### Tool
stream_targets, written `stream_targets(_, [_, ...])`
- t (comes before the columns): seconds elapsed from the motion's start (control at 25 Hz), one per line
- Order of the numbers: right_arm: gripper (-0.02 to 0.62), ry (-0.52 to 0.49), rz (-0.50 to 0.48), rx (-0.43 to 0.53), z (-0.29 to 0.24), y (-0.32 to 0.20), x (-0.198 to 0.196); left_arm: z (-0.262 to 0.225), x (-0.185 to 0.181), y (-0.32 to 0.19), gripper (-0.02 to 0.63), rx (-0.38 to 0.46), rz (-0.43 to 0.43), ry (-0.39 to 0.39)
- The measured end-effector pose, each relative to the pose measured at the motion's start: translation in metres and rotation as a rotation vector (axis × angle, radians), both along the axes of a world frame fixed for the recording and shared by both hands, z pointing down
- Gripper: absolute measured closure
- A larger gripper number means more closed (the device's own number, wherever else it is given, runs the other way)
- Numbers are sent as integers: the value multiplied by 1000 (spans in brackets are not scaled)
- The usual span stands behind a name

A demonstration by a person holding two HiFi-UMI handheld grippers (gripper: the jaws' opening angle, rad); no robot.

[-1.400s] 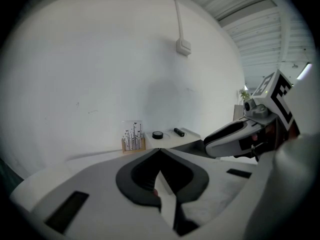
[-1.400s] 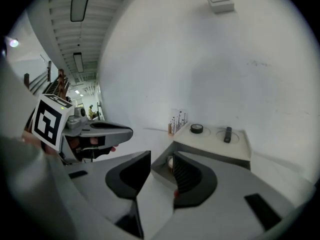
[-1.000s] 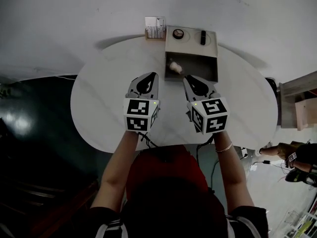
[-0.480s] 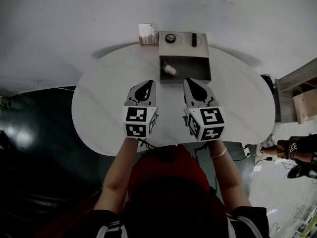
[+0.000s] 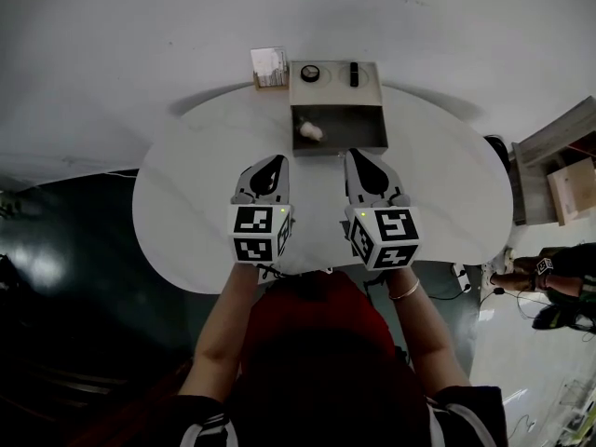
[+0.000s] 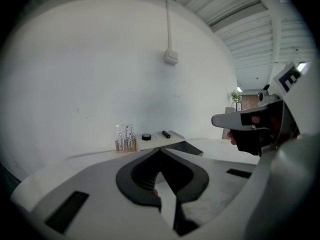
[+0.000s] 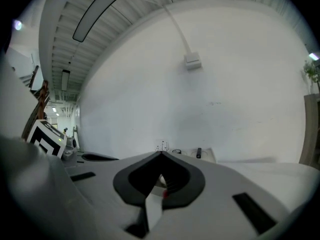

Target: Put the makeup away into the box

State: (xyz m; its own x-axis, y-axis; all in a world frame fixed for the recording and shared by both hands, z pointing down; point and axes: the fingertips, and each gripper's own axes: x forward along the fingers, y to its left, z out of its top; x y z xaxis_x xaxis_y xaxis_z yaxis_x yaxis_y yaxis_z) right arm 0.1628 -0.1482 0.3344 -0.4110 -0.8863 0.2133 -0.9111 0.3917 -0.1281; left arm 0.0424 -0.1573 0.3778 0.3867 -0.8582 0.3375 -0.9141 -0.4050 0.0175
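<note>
"Where is the makeup?"
"A white puff (image 5: pixel 310 131) is in the box (image 5: pixel 349 130). A black tube (image 5: pixel 354 74) and a round compact (image 5: pixel 308 74) lie at its far end."
"Who is closer?"
"The right gripper (image 5: pixel 361 161). The tube is straight ahead, pointing away. It and the left gripper (image 5: pixel 273 168) are pinched closed, empty."

White oval table (image 5: pixel 186 184), white wall (image 6: pixel 100 74), dark floor (image 5: pixel 56 250)
</note>
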Motion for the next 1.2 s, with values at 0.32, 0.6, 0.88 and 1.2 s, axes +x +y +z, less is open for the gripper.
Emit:
stream_targets(0.32, [581, -8, 21, -3, 3, 2, 12, -3, 6, 3, 584, 9, -1, 2])
stream_targets(0.6, [581, 12, 3, -52, 15, 4, 9, -6, 5, 4, 584, 18, -5, 5])
stream_targets(0.88, [581, 20, -22, -89, 23, 3, 3, -5, 3, 5, 584, 10, -15, 15])
stream_targets(1.2, [581, 12, -44, -108, 30, 1, -1, 0, 1, 1, 584, 3, -23, 23])
